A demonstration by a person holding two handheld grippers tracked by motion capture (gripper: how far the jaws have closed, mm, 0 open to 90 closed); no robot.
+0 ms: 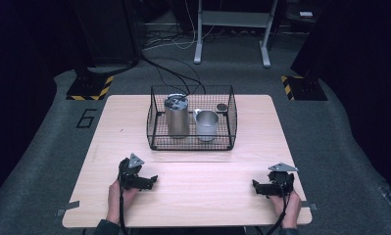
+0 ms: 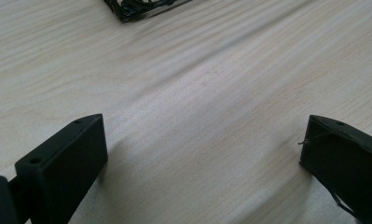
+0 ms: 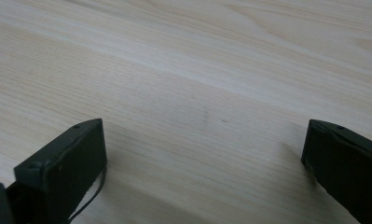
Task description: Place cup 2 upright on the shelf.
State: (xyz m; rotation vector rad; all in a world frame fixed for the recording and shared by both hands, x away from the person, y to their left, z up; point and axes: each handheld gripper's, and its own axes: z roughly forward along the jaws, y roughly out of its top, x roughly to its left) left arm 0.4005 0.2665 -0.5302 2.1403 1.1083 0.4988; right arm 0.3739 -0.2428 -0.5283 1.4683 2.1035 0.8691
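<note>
A black wire basket point(image 1: 191, 143) stands at the back middle of the light wooden table point(image 1: 188, 196). Inside it are a tall steel tumbler with a lid point(image 1: 176, 116), a shorter steel mug point(image 1: 207, 125) and a small dark round thing point(image 1: 222, 106) at the back right. My left gripper point(image 1: 154, 180) rests near the table's front left, held by a hand, jaws wide apart over bare wood point(image 2: 202, 135). My right gripper point(image 1: 255, 186) rests at the front right, jaws likewise spread with nothing between them point(image 3: 204, 140). A corner of the basket point(image 2: 141, 7) shows at the top of the left gripper view.
Bare wood lies between the two grippers and in front of the basket. Around the table is grey floor with black cables point(image 1: 173, 73), a metal stand point(image 1: 232, 29) at the back and hazard-striped feet point(image 1: 90, 88) at both sides.
</note>
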